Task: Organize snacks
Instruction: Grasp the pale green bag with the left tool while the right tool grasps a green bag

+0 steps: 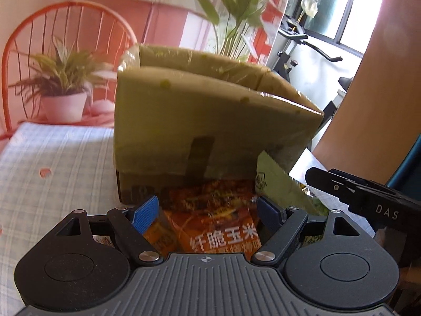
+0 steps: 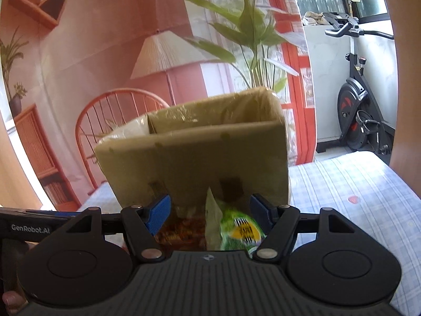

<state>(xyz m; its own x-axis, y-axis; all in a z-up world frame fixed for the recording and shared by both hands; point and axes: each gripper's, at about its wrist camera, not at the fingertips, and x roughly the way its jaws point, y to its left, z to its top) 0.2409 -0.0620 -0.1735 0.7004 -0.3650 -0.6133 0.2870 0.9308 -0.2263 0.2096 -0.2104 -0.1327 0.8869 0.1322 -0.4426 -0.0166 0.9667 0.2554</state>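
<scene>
An open cardboard box (image 1: 210, 110) wrapped in clear tape stands on the checked tablecloth (image 1: 52, 163), just ahead of both grippers; it also shows in the right wrist view (image 2: 200, 152). My left gripper (image 1: 208, 210) is open, its blue pads on either side of an orange snack bag (image 1: 218, 223) with Chinese lettering. A green snack bag (image 1: 279, 184) stands to its right, next to the right gripper's black body (image 1: 368, 200). My right gripper (image 2: 209, 213) is open around the green bag (image 2: 236, 226), with the orange bag (image 2: 181, 231) below it to the left.
A red wire chair (image 2: 115, 121) stands behind the table. A backdrop shows a potted plant (image 1: 63, 89) and a lamp. An exercise bike (image 2: 360, 100) stands at the far right. The left gripper's body (image 2: 26, 227) is at the left edge of the right wrist view.
</scene>
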